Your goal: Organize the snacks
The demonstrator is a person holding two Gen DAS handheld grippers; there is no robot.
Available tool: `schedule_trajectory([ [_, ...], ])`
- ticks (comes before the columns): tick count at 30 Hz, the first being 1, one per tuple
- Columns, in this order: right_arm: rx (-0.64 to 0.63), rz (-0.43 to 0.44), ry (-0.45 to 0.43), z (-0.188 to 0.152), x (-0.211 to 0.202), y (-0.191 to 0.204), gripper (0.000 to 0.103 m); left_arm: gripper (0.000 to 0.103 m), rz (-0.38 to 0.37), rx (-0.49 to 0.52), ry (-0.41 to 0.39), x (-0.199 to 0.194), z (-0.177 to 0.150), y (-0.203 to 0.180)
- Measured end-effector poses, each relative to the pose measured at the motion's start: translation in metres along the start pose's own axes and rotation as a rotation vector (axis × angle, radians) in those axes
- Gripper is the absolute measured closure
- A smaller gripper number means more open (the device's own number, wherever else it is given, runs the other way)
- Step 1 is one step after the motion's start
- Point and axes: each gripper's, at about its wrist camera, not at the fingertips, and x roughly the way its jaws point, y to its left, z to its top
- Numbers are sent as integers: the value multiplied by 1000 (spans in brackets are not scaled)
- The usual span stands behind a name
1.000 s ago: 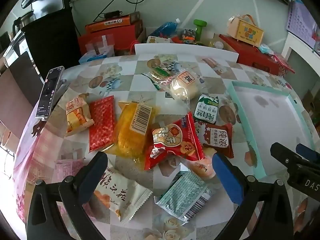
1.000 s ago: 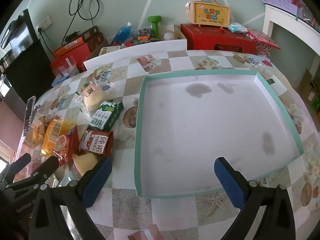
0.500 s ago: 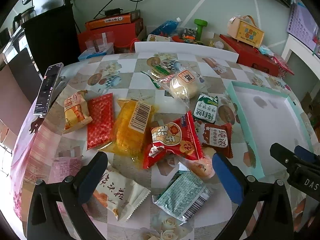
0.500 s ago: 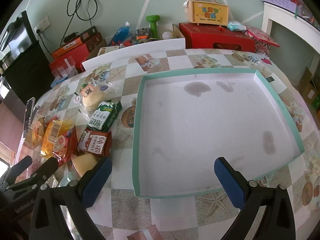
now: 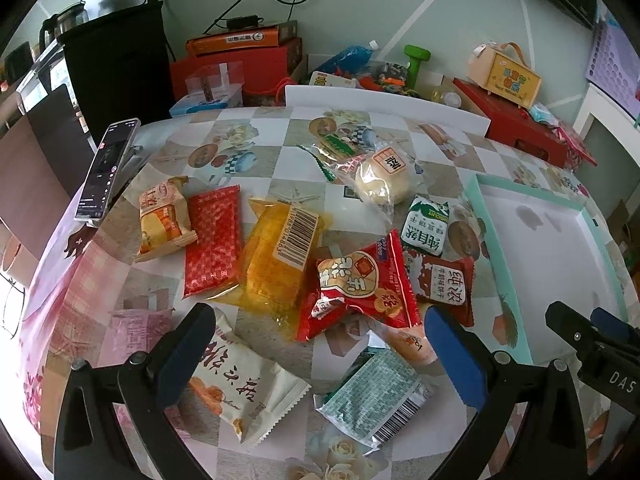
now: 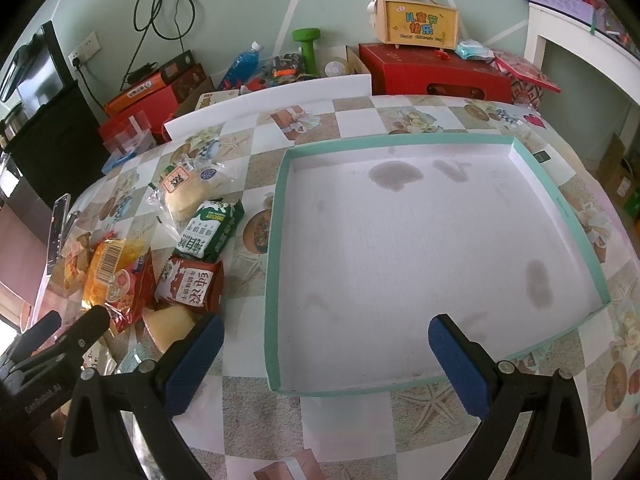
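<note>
Several snack packets lie in a loose heap on the checked tablecloth: a red rice-cracker bag (image 5: 362,286), a yellow barcoded pack (image 5: 278,256), a red patterned packet (image 5: 212,240), a green biscuit pack (image 5: 426,229) and a white pastry pack (image 5: 236,386). My left gripper (image 5: 316,354) hovers open above the heap's near side, holding nothing. The teal-rimmed white tray (image 6: 276,240) sits to the right with nothing in it. My right gripper (image 6: 326,360) stands open over the tray's near edge. The green biscuit pack (image 6: 210,230) also shows left of the tray.
A phone (image 5: 106,168) leans at the table's left edge. A bagged bun (image 5: 382,184) lies behind the heap. Red boxes (image 6: 434,74), a green dumbbell (image 6: 306,42) and a yellow carry box (image 6: 420,24) stand beyond the far edge, behind a white foam strip (image 6: 268,102).
Both grippers have drifted slightly back and up, so the table sits a little lower in each view. No packet has moved and both grippers stay open.
</note>
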Motion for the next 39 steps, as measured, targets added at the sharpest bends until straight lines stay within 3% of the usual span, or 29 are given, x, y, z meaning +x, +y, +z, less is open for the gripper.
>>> schedule_trajectory([
  [39, 9, 4, 2, 0, 0, -3, 0, 0, 18, -10, -10, 0, -2, 3],
])
